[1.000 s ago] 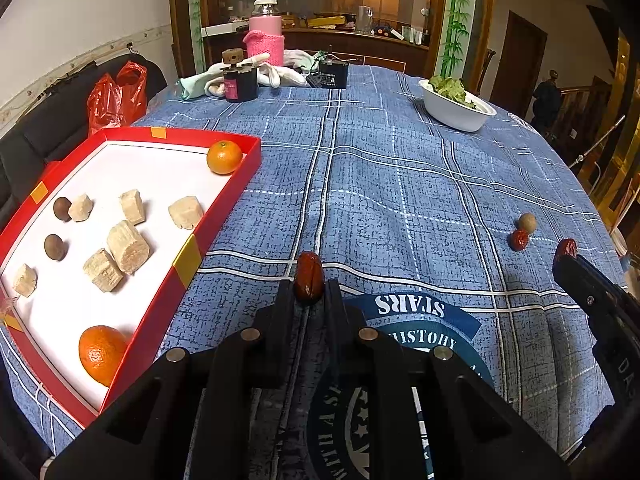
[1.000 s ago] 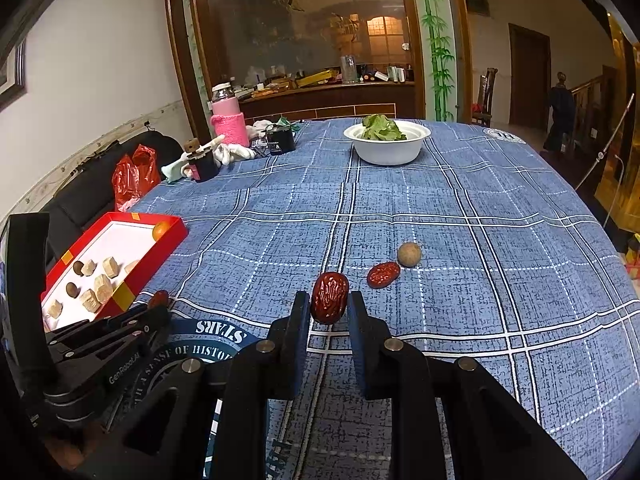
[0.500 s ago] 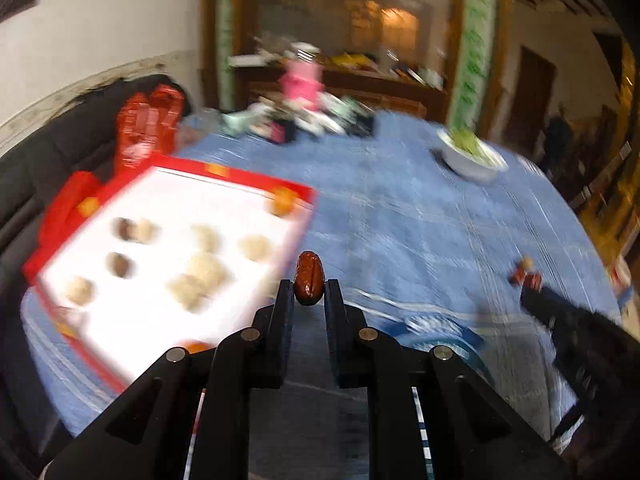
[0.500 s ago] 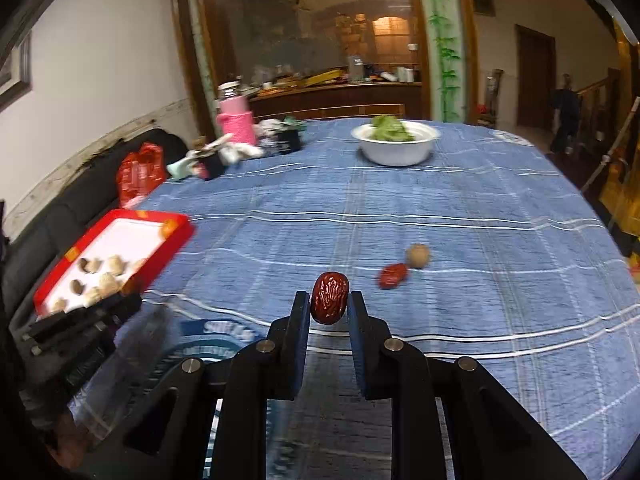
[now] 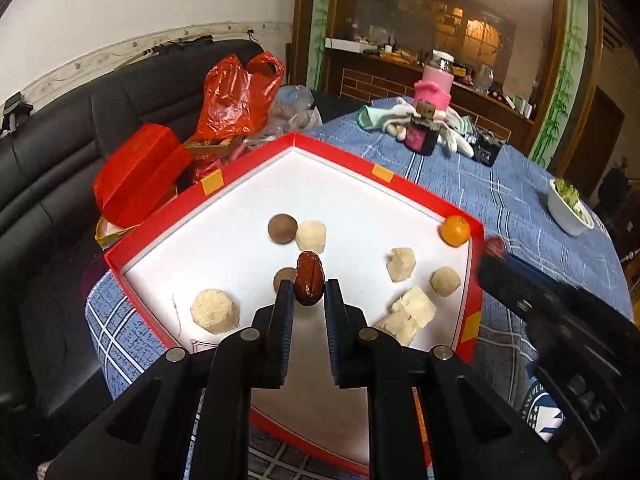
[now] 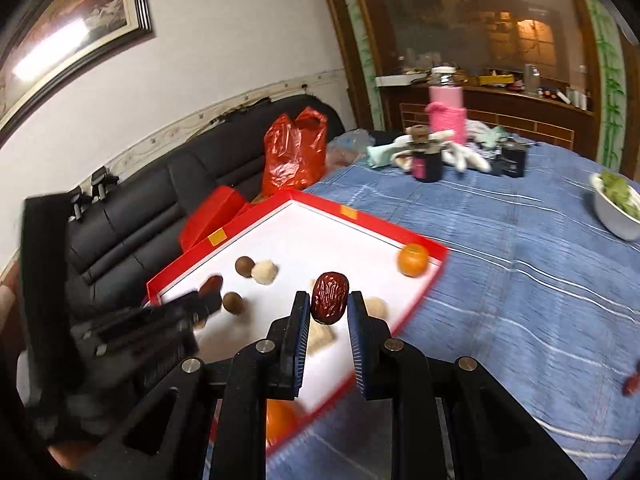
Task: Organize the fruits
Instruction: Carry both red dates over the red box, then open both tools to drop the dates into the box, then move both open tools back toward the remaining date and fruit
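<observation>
My left gripper (image 5: pixel 308 294) is shut on a red date (image 5: pixel 309 282) and holds it above the white floor of the red tray (image 5: pixel 404 182). My right gripper (image 6: pixel 329 306) is shut on another red date (image 6: pixel 329 297), above the tray's (image 6: pixel 360 220) near right part. The tray holds pale cake pieces (image 5: pixel 214 311), brown longans (image 5: pixel 282 229) and an orange (image 5: pixel 455 230). In the right wrist view the left gripper (image 6: pixel 200 304) shows at left over the tray; a second orange (image 6: pixel 280 416) lies behind my fingers.
A white bowl of greens (image 5: pixel 568 204) stands at the far right of the blue tablecloth (image 6: pixel 520 264). A pink bottle, dark jar and cloths (image 5: pixel 428 120) sit at the back. A red bag (image 5: pixel 236 92) and black sofa (image 5: pixel 60 152) lie left. A date (image 6: pixel 631 385) lies at right.
Both grippers have swung left from over the open tablecloth to above the red tray, each still holding its date.
</observation>
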{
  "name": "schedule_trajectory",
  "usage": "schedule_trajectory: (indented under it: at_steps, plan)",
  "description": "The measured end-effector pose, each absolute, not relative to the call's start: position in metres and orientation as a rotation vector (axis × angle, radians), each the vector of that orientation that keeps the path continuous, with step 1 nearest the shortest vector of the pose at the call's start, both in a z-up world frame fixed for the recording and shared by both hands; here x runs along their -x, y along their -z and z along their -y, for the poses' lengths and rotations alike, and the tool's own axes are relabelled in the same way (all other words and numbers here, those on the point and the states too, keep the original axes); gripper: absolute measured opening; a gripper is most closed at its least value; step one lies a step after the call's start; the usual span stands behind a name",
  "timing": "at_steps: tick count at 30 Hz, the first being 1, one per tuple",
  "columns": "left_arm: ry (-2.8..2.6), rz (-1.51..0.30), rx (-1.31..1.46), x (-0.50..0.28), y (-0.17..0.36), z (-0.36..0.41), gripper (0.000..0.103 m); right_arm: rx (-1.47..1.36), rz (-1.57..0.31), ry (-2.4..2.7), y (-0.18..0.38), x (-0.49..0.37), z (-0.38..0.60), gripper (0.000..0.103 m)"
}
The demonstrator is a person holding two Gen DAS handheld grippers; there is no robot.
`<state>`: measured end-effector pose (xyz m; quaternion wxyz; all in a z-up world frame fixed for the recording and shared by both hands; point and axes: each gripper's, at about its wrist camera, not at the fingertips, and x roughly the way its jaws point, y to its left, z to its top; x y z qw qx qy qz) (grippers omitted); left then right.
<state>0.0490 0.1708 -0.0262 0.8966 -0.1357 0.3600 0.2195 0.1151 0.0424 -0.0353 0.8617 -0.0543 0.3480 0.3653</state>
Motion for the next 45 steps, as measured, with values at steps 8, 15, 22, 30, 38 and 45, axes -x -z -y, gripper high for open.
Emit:
schedule_trajectory:
  at_steps: [8, 15, 22, 30, 38, 45]
  plan:
    - [-0.429, -0.783, 0.280, -0.055, 0.036, -0.168, 0.013, 0.149, -0.792, -0.739, 0.058, -0.125, -0.058, 0.019]
    - [-0.442, -0.801, 0.283, -0.061, 0.041, -0.173, 0.013, 0.158, -0.814, -0.724, 0.062, -0.131, -0.061, 0.020]
    - [-0.457, -0.802, 0.284, -0.065, 0.041, -0.178, 0.013, 0.162, -0.815, -0.720, 0.064, -0.134, -0.065, 0.020]
    - [-0.527, -0.881, 0.303, -0.069, 0.050, -0.185, 0.053, 0.195, -0.841, -0.730, 0.067, -0.137, -0.075, 0.034]
    - [-0.524, -0.770, 0.354, -0.052, 0.026, -0.175, 0.076, 0.106, -0.749, -0.677, 0.035, -0.124, -0.006, 0.057]
    - [-0.376, -0.703, 0.327, -0.048, 0.008, -0.124, 0.079, -0.004, -0.706, -0.362, 0.025, -0.138, 0.148, 0.072]
